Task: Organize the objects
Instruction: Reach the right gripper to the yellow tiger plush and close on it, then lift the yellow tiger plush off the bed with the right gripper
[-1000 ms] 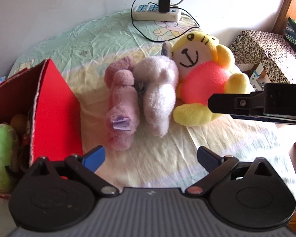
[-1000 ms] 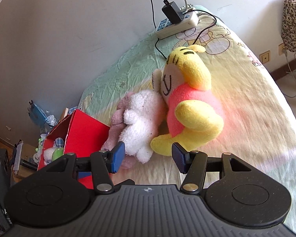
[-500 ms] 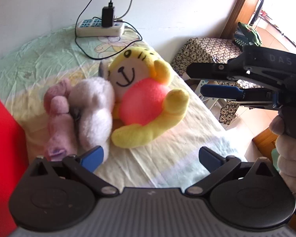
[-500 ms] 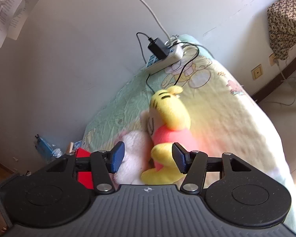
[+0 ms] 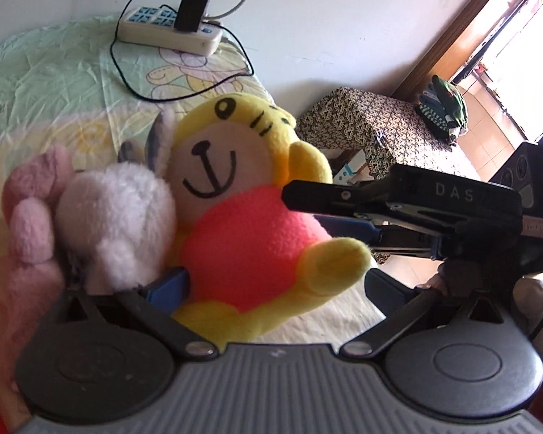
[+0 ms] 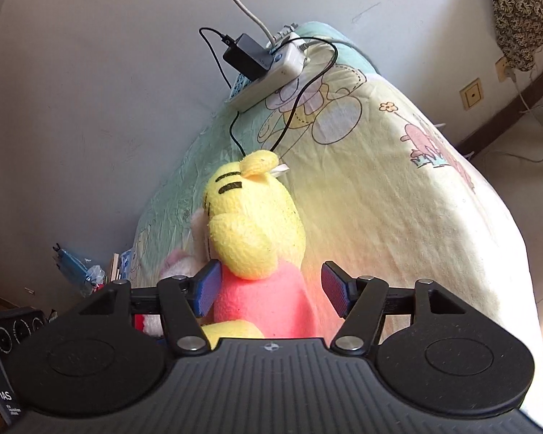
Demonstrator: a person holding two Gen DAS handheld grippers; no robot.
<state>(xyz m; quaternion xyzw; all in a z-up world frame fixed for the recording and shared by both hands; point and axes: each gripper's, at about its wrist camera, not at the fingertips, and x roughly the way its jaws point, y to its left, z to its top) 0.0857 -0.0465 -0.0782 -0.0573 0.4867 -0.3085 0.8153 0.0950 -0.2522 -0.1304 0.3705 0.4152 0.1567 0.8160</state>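
A yellow plush tiger (image 5: 235, 188) in a pink-red shirt lies on the bed, also in the right wrist view (image 6: 257, 238). A white plush (image 5: 116, 217) and a pink plush (image 5: 32, 217) lie against its left side. My left gripper (image 5: 278, 285) is open, its jaws either side of the tiger's lower body. My right gripper (image 6: 271, 289) is open around the tiger's torso from the right; it also shows in the left wrist view (image 5: 347, 213). Neither jaw pair is closed on the toy.
A white power strip (image 5: 170, 32) with a black charger and cables lies at the head of the bed (image 6: 398, 195) by the wall. A patterned covered stool (image 5: 373, 130) stands right of the bed. Clutter (image 6: 76, 267) lies on the floor at left.
Both grippers have moved in close to the yellow tiger. The right gripper now straddles its torso and the left its lower body. The red box has left the left wrist view.
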